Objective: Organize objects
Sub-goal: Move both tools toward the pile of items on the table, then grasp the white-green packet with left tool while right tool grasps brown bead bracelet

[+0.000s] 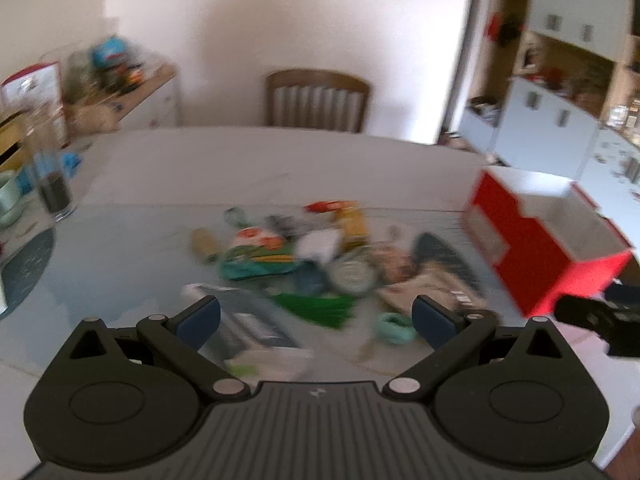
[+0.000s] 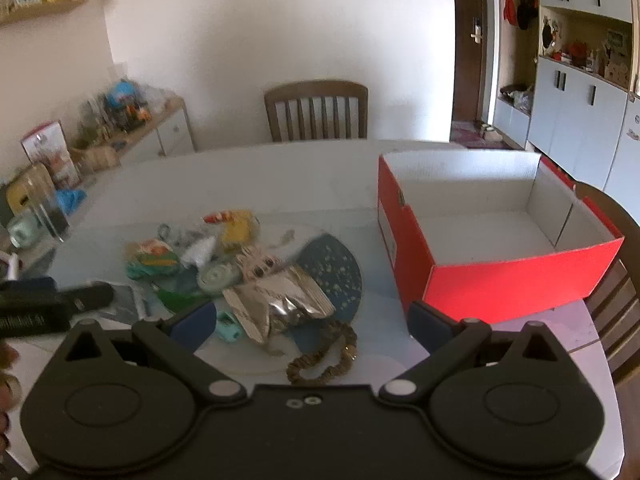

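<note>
A large pale table (image 2: 248, 176) carries everything, with a wooden chair (image 2: 316, 110) pushed in at its far edge. Toward the right edge stands a red cardboard box (image 2: 500, 284), open on top, its white inside bare. Near the table's middle lies a heap of small things (image 2: 240, 264) to be sorted: a crinkled silver pouch (image 2: 280, 300), a dark blue speckled cap (image 2: 336, 268) touching it, a green packet (image 2: 154, 262), a brown braided cord (image 2: 324, 356) toward the near edge, and a small teal piece (image 2: 230, 328). Both grippers hover above the near edge. The left gripper (image 1: 316, 318) has its jaws spread wide with nothing between them; the right gripper (image 2: 312, 320) likewise stands wide and bare.
</note>
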Demonstrator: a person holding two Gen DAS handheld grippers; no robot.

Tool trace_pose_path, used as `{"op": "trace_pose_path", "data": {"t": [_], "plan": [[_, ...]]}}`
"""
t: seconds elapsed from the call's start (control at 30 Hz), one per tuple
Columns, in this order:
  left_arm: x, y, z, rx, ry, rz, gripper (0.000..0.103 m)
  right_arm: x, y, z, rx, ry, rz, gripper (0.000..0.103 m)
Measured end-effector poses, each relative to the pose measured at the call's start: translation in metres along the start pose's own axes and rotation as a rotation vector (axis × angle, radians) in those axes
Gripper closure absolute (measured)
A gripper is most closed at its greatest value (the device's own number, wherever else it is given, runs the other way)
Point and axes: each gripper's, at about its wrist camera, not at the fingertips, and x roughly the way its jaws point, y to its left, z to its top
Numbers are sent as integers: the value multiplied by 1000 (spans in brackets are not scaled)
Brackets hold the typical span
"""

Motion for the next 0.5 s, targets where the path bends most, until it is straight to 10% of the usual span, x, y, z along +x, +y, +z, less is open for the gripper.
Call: {"op": "trace_pose_path", "data": {"t": [0.5], "plan": [[78, 52, -7, -23, 165, 146, 5, 84, -2, -25, 11, 184, -96, 14]]}}
